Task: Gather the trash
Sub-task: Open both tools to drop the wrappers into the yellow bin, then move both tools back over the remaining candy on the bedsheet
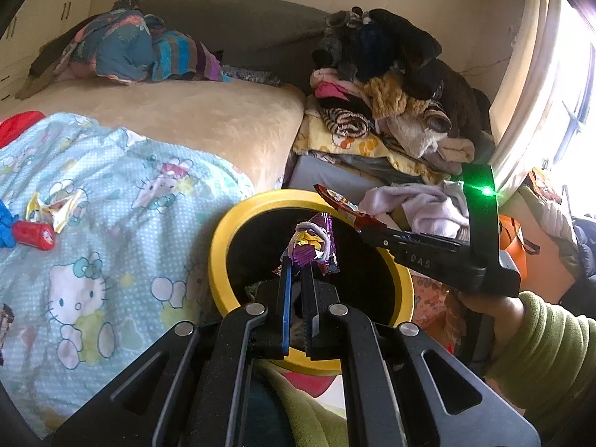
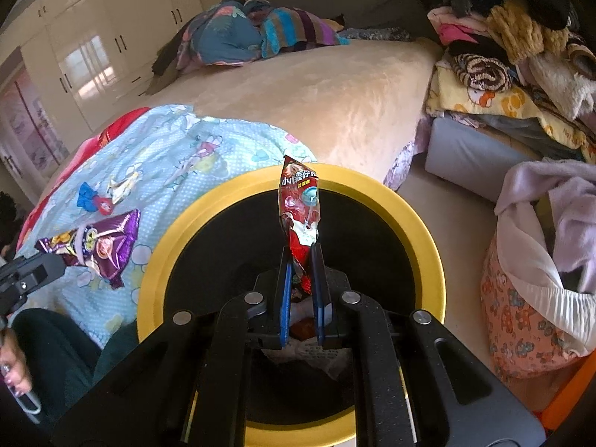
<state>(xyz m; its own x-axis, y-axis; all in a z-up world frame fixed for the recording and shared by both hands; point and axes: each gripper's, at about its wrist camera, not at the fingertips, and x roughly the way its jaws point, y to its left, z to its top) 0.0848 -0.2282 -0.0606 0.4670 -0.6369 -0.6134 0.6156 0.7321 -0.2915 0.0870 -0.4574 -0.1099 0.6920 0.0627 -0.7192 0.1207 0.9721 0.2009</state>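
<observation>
The right gripper (image 2: 301, 260) has its fingers pinched on a red snack wrapper (image 2: 300, 216) standing up beyond their tips over the yellow-rimmed trash bin (image 2: 428, 246), while the left gripper (image 1: 297, 264) likewise clamps a purple wrapper (image 1: 314, 247) above the bin's opening, apparently poised for dropping.

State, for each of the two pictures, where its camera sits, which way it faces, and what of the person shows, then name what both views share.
Left wrist: sits on the left hand-held gripper, facing down into the yellow bin; shows the purple wrapper it grips, plus the person's right hand.
Right wrist: sits on the right hand-held gripper, over the bin, gripping the red wrapper; a hand shows.
Shared: bin, both wrappers, bed.
</observation>
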